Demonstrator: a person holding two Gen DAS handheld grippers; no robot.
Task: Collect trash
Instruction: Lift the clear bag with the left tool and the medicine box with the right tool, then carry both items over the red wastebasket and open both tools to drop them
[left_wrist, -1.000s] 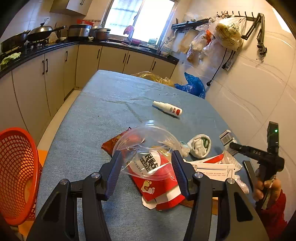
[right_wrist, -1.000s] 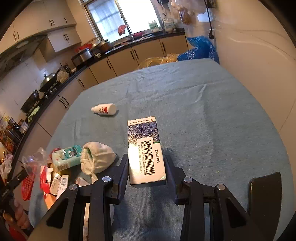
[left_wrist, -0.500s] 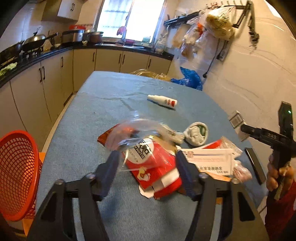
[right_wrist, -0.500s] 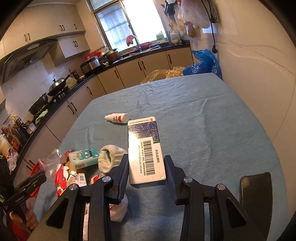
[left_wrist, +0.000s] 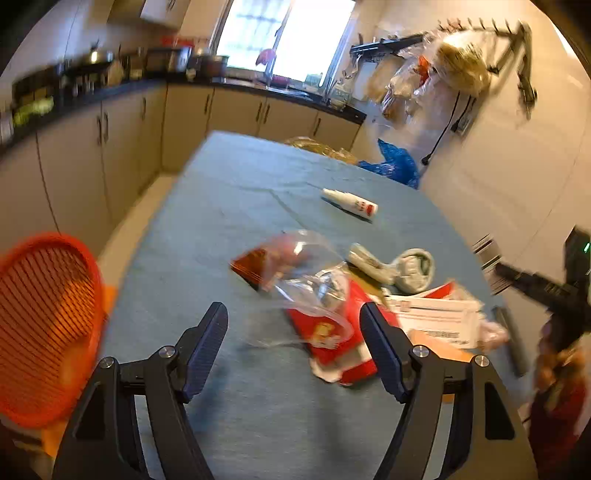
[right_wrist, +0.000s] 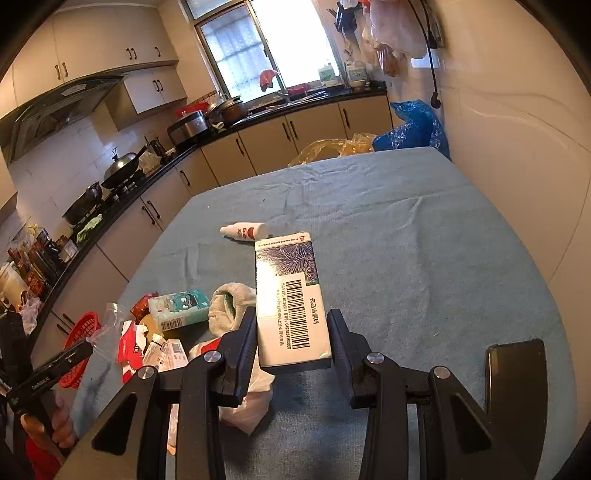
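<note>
Two tools: working over the counter (right_wrist: 424, 229).
Left tool (left_wrist: 293, 328): gaping apart, hovering beside the clear bag (left_wrist: 306, 280).
Right tool (right_wrist: 291, 334): clamping the barcoded box (right_wrist: 290, 299) above the counter.

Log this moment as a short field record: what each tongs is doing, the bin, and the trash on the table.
left tongs: open, empty, facing the clear plastic bag
right tongs: shut on the barcoded box
bin: orange basket, off the table's left edge
pile: red wrapper, rolled sock, teal tissue pack
apart from pile: white bottle, lying on its side
surface: blue tablecloth
</note>
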